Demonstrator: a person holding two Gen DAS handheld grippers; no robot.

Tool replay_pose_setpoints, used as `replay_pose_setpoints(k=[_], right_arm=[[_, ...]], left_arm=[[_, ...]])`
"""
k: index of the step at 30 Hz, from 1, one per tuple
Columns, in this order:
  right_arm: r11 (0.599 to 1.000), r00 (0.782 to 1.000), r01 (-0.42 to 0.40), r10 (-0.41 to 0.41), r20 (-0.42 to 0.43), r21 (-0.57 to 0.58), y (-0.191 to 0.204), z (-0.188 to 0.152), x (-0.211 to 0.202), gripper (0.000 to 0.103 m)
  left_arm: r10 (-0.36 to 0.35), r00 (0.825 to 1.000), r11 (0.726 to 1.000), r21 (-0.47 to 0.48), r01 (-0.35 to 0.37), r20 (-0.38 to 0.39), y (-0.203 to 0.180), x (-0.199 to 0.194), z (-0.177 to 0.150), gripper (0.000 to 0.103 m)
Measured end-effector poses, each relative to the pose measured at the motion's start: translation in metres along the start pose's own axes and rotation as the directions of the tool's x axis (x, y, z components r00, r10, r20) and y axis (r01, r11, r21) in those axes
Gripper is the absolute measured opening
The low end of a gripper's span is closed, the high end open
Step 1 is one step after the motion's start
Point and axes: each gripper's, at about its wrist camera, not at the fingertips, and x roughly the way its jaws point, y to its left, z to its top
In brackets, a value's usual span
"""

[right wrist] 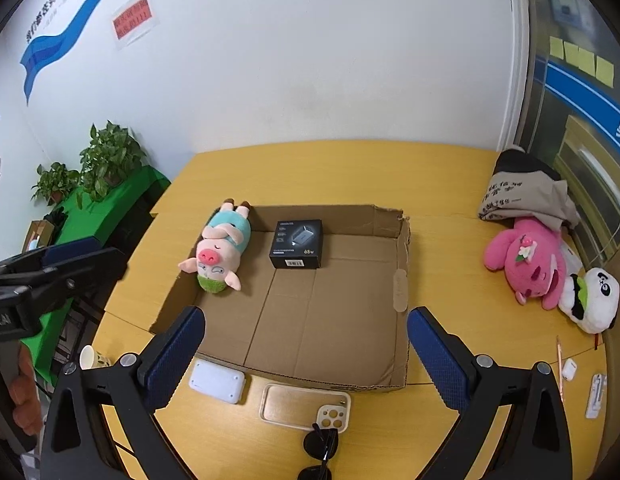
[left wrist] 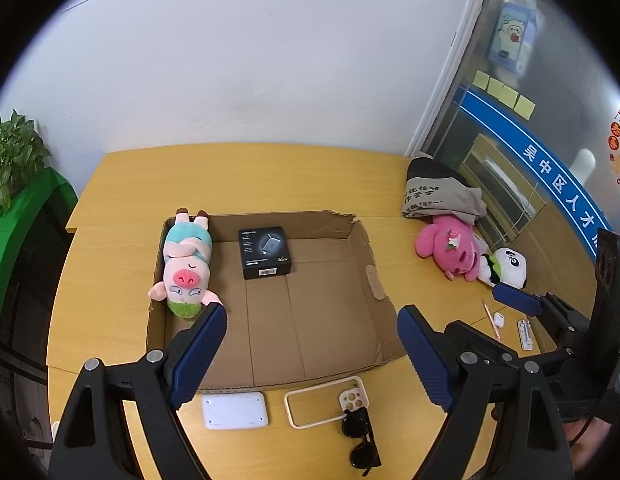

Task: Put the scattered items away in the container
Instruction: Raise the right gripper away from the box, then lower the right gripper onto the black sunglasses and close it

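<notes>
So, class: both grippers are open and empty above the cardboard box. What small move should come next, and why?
Probably lower the left gripper toward the white case. It lies outside the box by the near wall, while the pig plush and black carton already sit inside.

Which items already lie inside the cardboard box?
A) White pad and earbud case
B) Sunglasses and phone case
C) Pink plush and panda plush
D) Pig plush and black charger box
D: the pig plush and black charger box rest on the cardboard box floor.
</notes>
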Motion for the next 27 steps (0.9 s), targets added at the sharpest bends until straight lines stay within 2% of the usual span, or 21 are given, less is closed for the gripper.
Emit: replay_pose_setpoints(k=[12,27], right_arm=[[1.000,0.999,-0.012,0.012,0.035,-0.004,-0.008,-0.018,-0.037,0.102],[1.000,0.999,-0.002,0.001,0.047,0.015,-0.031,-0.034,-0.057,0.102]], left_arm=[[-0.020,1.000,1.000,0.015,0.019,0.023,-0.034,-0.017,-0.016,0.087],[-0.051,0.999,0.999,0.020,0.051,0.000,-0.057,-0.008,-0.027,0.087]])
